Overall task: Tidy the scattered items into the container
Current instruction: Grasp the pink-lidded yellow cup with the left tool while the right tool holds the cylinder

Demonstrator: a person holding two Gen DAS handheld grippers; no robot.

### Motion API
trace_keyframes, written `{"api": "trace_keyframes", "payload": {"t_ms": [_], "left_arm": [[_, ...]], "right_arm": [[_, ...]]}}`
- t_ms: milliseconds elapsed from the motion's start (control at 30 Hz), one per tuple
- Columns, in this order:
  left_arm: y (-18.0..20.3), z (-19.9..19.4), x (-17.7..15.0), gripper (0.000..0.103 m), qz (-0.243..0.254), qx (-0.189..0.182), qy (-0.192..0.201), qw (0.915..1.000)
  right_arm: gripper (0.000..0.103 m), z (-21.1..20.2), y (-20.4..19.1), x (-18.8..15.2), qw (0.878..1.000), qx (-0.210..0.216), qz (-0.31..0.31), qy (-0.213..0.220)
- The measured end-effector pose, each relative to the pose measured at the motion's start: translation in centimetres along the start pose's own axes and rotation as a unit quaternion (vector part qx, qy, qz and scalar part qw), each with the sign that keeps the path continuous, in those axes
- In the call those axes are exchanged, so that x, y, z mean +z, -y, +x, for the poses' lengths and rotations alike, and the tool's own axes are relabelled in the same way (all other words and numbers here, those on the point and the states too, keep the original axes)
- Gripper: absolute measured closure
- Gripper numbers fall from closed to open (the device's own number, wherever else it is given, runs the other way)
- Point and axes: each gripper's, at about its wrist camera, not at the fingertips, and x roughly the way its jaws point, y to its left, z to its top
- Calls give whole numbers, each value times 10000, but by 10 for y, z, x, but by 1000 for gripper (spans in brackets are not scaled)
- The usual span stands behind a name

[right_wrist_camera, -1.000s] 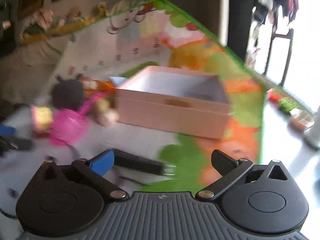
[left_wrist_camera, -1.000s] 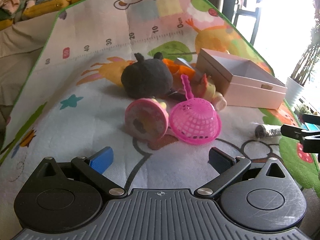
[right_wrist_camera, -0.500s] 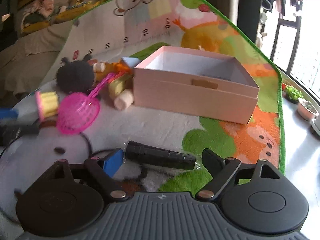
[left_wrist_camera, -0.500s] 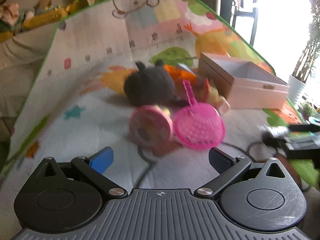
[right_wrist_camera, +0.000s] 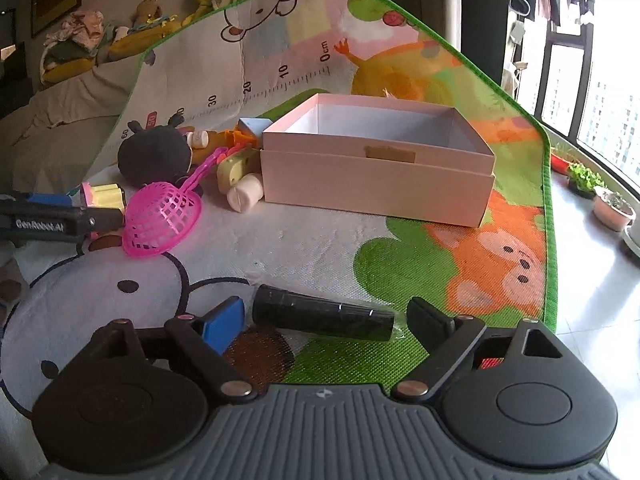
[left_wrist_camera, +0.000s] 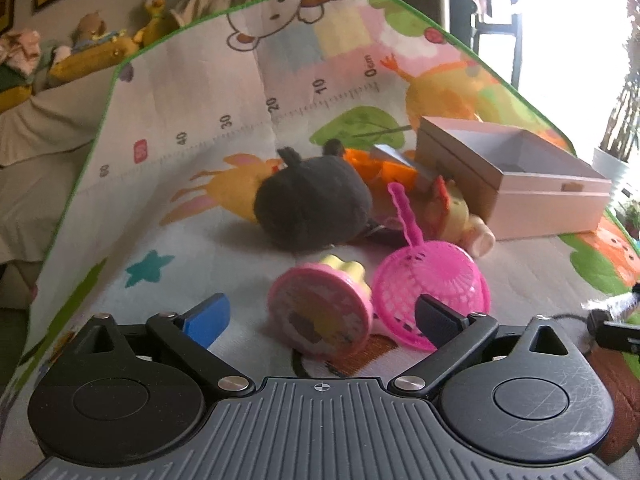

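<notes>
My left gripper (left_wrist_camera: 322, 316) is open, its fingers on either side of a round pink and yellow toy (left_wrist_camera: 320, 320) lying on the play mat. A pink plastic strainer (left_wrist_camera: 432, 284) lies just right of the toy, with a black plush (left_wrist_camera: 312, 200) behind them. The empty pink box (right_wrist_camera: 376, 168) stands on the mat, open at the top. My right gripper (right_wrist_camera: 326, 324) is open, and a black cylinder (right_wrist_camera: 324, 318) lies crosswise between its fingertips. From the right wrist, the strainer (right_wrist_camera: 160, 220), the plush (right_wrist_camera: 154, 156) and the left gripper (right_wrist_camera: 60, 220) show at the left.
A yellow toy (right_wrist_camera: 238, 168), a pale pink cylinder (right_wrist_camera: 244, 198) and orange pieces (left_wrist_camera: 384, 168) are piled by the box's left side. The mat (right_wrist_camera: 460, 260) curves up against a sofa behind. Potted plants (right_wrist_camera: 612, 208) stand on the floor beyond the mat's right edge.
The left gripper has closed in on the round pink toy, which now sits between its fingers. The right gripper has come down to the black cylinder. Both remain open.
</notes>
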Motion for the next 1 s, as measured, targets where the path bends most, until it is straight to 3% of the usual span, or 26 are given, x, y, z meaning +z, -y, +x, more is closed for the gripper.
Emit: {"api": "trace_keyframes", "payload": {"t_ms": [67, 167, 333, 467, 633, 700, 767, 833, 1000], "left_arm": [[0, 5, 0, 39, 0, -21, -94, 10000], [-2, 9, -1, 43, -56, -14, -206, 9998], [1, -7, 1, 44, 332, 64, -287, 9990], [6, -28, 1, 59, 698, 94, -383, 9968], [12, -36, -9, 57, 854, 155, -556, 9947], [10, -36, -11, 44, 720, 152, -568, 9957], [8, -38, -10, 23, 601, 141, -464, 9970], [9, -38, -9, 16, 613, 170, -308, 9975], [13, -20, -5, 15, 595, 224, -239, 9977]], "right_arm": [[14, 0, 2, 0, 10000, 35, 58, -11], [14, 1, 5, 0, 9998, 99, 175, -27], [14, -1, 10, -1, 9993, 190, 333, 23], [13, -4, 12, -2, 9989, 226, 398, 116], [11, -7, 13, -2, 9985, 236, 440, 212], [10, -8, 14, -3, 9984, 229, 458, 248], [8, -8, 14, -3, 9983, 224, 463, 259], [7, -8, 14, -2, 9984, 212, 463, 248], [3, -6, 13, -1, 9987, 171, 452, 177]]}}
